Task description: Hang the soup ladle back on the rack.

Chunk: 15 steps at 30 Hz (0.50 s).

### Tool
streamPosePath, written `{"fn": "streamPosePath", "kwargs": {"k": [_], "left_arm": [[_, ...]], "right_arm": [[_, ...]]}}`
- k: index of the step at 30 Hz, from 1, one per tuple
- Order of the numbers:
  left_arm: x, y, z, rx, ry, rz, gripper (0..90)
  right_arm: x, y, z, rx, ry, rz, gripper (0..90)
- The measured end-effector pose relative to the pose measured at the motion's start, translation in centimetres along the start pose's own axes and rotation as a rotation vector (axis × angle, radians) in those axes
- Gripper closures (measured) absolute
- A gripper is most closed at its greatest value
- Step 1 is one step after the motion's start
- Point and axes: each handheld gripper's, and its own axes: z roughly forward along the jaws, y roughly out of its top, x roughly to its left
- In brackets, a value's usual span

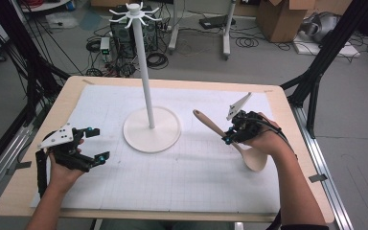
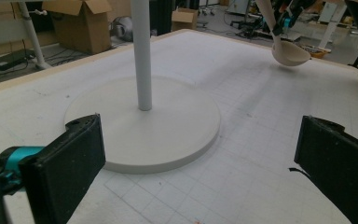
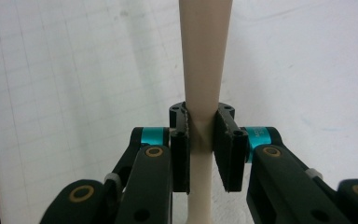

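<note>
Tongs on the right are clamped on a wooden spoon, at the right middle of the high view. In the right gripper view the two black jaws squeeze the spoon handle from both sides, low on the handle where it gets thin. In the left gripper view the spoon hangs at the upper right, with its bowl just above the worktop and not touching it.

Tongs on the left are wide apart and hold nothing. They sit at the lower left of the high view, pointing at the white stand. That stand has a round flat base, a tall thin pole and little hooks on top.

I think the spoon is light, hard and stiff. It will not bend or squash. The wood looks smooth, so it may turn or slip if the hold is loose. The bowl end looks heavier, so holding close to the bowl, like now, should stop it from tipping.

I see no box, cup or bowl on the worktop to put things in.
</note>
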Motion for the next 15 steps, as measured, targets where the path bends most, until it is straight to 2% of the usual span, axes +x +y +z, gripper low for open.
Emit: {"fn": "streamPosePath", "kwargs": {"k": [3,4,5,6,8,9,11,12,13,15], "left_arm": [[0.0,0.0,0.0,-0.002,0.003,-0.003,2.1],[0.0,0.0,-0.1,-0.003,0.003,-0.003,2.1],[0.0,0.0,-0.1,-0.004,0.003,-0.004,2.1],[0.0,0.0,-0.1,-0.005,0.004,-0.004,2.1],[0.0,0.0,-0.1,-0.005,0.003,-0.005,2.1],[0.0,0.0,-0.1,-0.006,0.003,-0.004,2.1],[0.0,0.0,-0.1,-0.005,0.005,-0.004,2.1],[0.0,0.0,-0.1,-0.006,0.004,-0.005,2.1],[0.0,0.0,-0.1,-0.005,0.004,-0.004,2.1],[0.0,0.0,-0.1,-0.007,0.005,-0.004,2.1]], "right_arm": [[0.1,0.4,-1.0,-0.066,-0.004,-0.006,77.6],[0.1,0.4,-1.0,-0.066,-0.004,-0.006,77.6],[0.3,0.8,-1.5,-0.098,0.008,-0.012,77.6],[0.3,0.8,-1.5,-0.098,0.008,-0.012,77.6],[0.5,1.3,-1.9,-0.132,0.014,-0.019,77.6],[0.7,1.8,-2.4,-0.168,0.012,-0.022,77.6],[0.7,2.0,-2.6,-0.189,0.005,-0.020,77.6],[0.7,2.4,-3.1,-0.223,0.013,-0.013,77.5],[0.7,2.4,-3.1,-0.223,0.013,-0.013,77.5],[0.7,3.2,-3.9,-0.274,0.002,-0.003,77.5]]}}
